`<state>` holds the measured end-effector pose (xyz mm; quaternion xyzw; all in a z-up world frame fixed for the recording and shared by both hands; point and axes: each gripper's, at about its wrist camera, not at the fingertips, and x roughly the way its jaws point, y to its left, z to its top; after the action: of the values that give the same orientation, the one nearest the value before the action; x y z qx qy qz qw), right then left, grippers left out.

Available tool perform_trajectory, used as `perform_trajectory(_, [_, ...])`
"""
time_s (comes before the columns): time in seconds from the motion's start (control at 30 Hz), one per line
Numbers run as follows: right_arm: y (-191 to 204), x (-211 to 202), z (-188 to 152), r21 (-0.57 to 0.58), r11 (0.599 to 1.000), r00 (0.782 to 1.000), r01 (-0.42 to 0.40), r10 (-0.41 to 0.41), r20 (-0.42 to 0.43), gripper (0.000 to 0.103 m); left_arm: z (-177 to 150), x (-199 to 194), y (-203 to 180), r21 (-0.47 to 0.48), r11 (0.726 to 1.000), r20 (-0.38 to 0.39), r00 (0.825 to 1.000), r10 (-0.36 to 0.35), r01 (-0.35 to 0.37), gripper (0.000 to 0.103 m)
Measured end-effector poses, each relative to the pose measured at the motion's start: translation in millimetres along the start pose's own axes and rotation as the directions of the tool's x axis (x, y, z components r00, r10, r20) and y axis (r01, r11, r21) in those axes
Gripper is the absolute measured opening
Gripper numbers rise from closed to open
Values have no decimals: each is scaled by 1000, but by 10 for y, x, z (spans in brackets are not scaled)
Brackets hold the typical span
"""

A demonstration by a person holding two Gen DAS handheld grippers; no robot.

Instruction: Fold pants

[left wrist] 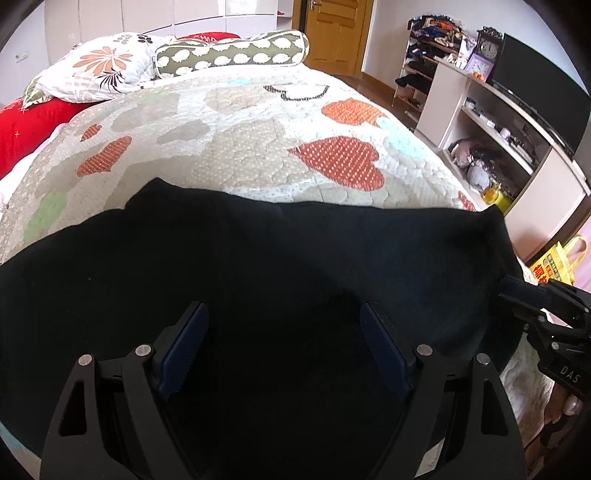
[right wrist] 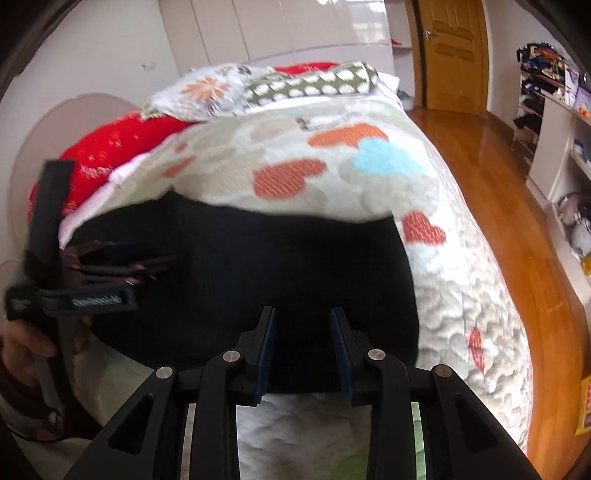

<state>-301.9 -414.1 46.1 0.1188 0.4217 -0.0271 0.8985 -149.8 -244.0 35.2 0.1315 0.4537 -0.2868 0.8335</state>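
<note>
I am holding my left claw (left wrist: 280, 325) wide apart over the black pants (left wrist: 258, 258), lying crosswise along the bed's (left wrist: 240, 147) near edge. My right claw (right wrist: 303, 332), narrowly apart and gripping nothing, is nearer their right end.

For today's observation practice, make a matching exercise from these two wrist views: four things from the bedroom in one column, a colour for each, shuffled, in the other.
Things:
1. pants
2. blanket beside the pillows
3. door
4. bolster pillow

Colours:
A. olive green with white spots
B. black
C. honey-brown wood
D. bright red

Pairs: 1-B, 2-D, 3-C, 4-A
</note>
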Motion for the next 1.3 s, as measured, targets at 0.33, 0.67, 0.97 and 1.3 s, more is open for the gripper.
perform_trajectory(0.33, [-145, -209, -66, 61, 998, 999, -31, 30, 17, 37, 38, -43, -43, 25, 999, -16, 999, -37, 37, 86])
perform_trajectory(0.67, [-289, -378, -242, 143, 984, 994, -107, 108, 3, 60, 424, -28, -363, 128, 968, -43, 977, -210, 214, 86])
perform_trajectory(0.97, [-372, -261, -352, 215, 962, 985, -171, 170, 20, 69, 690, 347, -984, 306, 901, -152, 950, -272, 307, 86])
perform_trajectory(1.3, [-309, -314, -389, 208, 961, 983, -182, 178, 37, 77, 868, 628, -1286, 393, 850, -222, 933, -282, 350, 87])
